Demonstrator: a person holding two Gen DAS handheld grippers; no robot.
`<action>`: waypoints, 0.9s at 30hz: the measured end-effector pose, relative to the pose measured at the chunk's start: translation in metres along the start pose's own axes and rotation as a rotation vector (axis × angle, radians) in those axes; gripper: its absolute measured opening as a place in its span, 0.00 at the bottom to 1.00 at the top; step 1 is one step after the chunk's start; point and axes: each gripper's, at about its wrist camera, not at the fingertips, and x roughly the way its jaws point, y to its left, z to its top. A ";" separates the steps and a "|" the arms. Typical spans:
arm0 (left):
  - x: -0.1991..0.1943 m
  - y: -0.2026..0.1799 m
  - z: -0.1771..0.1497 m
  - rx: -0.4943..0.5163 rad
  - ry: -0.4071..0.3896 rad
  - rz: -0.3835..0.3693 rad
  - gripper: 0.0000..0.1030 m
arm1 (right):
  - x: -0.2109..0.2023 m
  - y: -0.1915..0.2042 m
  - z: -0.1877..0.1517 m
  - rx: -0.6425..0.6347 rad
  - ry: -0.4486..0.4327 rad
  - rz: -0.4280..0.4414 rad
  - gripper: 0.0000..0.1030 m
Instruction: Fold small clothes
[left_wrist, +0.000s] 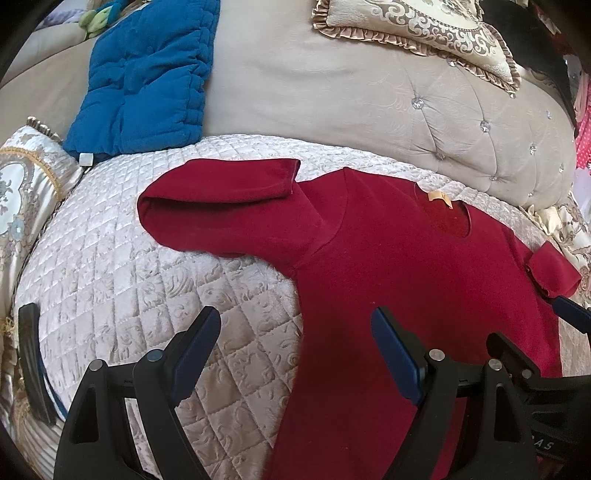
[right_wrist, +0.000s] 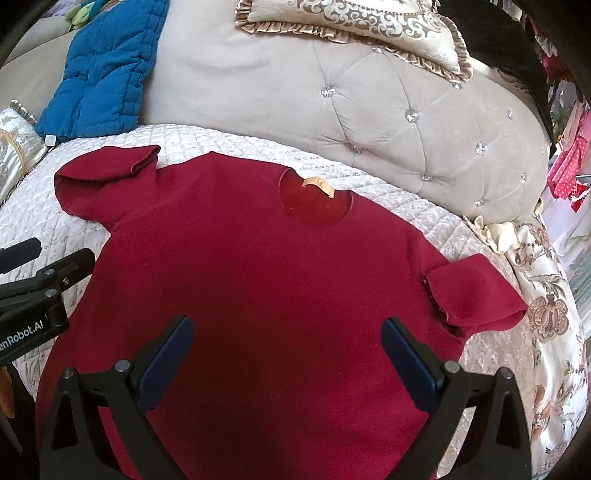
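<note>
A dark red short-sleeved shirt lies flat, front up, on a quilted cream cover, with a tan label at its neckline. Its left sleeve is doubled over towards the collar, and its right sleeve lies out to the side. My left gripper hovers open over the shirt's left edge, half above the cover. My right gripper is open above the lower middle of the shirt, nothing between its fingers. Each gripper shows at the edge of the other's view: the left gripper and the right gripper.
Behind the shirt rises a tufted beige sofa back. A blue quilted garment leans at the back left, and an ornate frilled pillow sits at the top. Patterned cushions flank the cover on the left and right.
</note>
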 end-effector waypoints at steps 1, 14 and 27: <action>0.000 0.000 0.000 0.000 -0.001 0.002 0.63 | 0.000 0.000 0.000 0.001 0.000 0.000 1.00; 0.004 0.002 -0.001 -0.011 0.003 0.004 0.63 | 0.008 -0.001 0.000 0.010 0.025 0.017 1.00; 0.009 0.008 -0.003 -0.041 0.019 -0.029 0.63 | 0.011 0.003 0.002 -0.004 0.036 0.006 1.00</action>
